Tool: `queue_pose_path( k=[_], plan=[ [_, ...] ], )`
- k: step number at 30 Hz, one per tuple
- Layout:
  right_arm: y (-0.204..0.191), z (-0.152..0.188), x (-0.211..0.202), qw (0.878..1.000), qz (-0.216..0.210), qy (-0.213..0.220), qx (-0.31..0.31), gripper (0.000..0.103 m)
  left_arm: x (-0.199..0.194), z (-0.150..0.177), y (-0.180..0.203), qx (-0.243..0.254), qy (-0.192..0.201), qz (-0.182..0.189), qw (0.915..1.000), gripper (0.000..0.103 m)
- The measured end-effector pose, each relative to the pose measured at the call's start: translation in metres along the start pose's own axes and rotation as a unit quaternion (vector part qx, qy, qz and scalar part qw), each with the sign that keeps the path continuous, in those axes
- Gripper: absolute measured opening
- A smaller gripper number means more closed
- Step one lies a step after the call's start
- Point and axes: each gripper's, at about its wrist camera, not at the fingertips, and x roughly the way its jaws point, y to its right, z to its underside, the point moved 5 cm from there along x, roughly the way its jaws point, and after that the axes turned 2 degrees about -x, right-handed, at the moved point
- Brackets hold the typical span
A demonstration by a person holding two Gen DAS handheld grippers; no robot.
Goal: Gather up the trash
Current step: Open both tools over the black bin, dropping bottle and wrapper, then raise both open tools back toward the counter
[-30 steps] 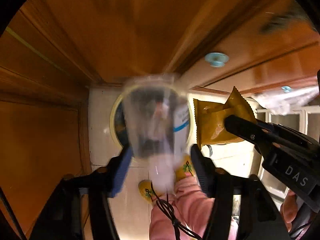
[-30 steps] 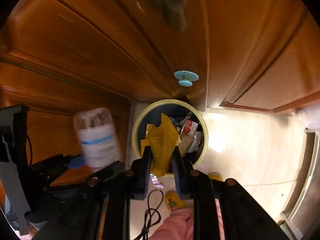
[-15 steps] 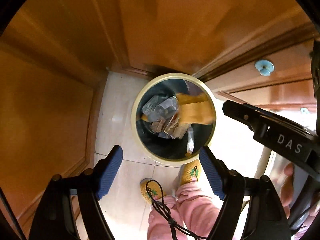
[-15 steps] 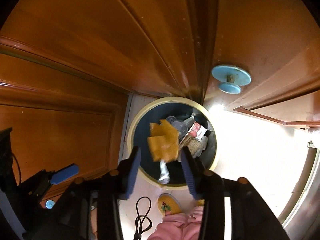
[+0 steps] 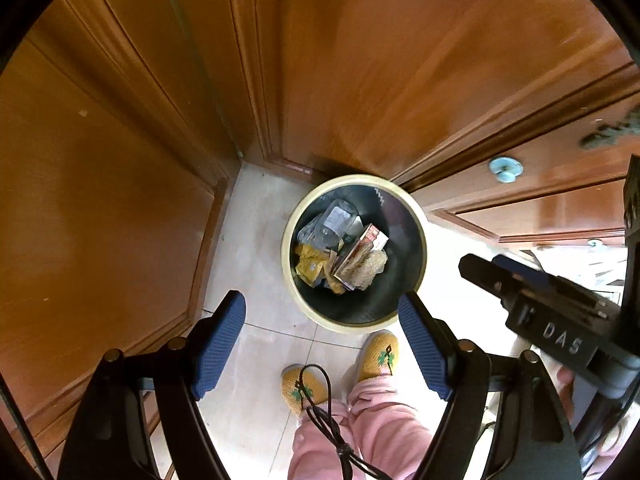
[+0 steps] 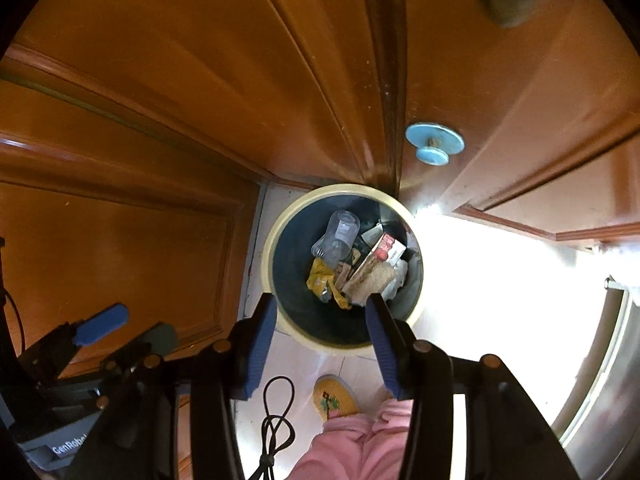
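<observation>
A round bin with a cream rim [image 5: 298, 300] [image 6: 269, 248] stands on the tiled floor in a corner of wooden panels. Inside lie a clear plastic cup [image 5: 334, 220] [image 6: 338, 236], a yellow wrapper [image 5: 310, 266] [image 6: 320, 278], a red and white packet [image 5: 370, 240] [image 6: 386, 250] and other scraps. My left gripper [image 5: 322, 316] is open and empty above the bin's near side. My right gripper [image 6: 322, 318] is open and empty above the bin; it also shows at the right of the left wrist view [image 5: 532, 292].
Wooden doors and panels close in the left and back [image 5: 120, 200]. A pale blue knob [image 6: 434, 144] [image 5: 506, 168] sticks out of a door beside the bin. The person's yellow slippers [image 5: 378, 354] and pink trousers [image 5: 360, 428] are just in front of the bin.
My left gripper let go of the clear cup and my right let go of the yellow wrapper; both now lie in the bin. Both grippers opened wider and rose above the bin.
</observation>
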Motion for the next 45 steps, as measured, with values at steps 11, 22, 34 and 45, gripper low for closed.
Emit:
queue_pose_path(
  k=[11, 22, 34, 45],
  plan=[
    [-0.029, 0.015, -0.118, 0.999, -0.011, 0.051, 0.006, 0.047, -0.119, 0.001, 0.026, 0.019, 0.055, 0.010, 0.9982, 0.077],
    [-0.046, 0.016, -0.262, 0.990, -0.014, 0.139, 0.022, 0.047, -0.262, -0.011, 0.050, 0.038, 0.139, 0.030, 0.9891, 0.077],
    [-0.049, -0.002, -0.403, 0.966, -0.008, 0.258, 0.025, 0.047, -0.404, -0.055, 0.096, 0.108, 0.242, 0.023, 0.9640, 0.078],
    [-0.066, -0.053, -0.531, 0.936, 0.015, 0.351, 0.002, 0.047, -0.531, -0.116, 0.136, 0.134, 0.337, 0.000, 0.9320, 0.084]
  ],
)
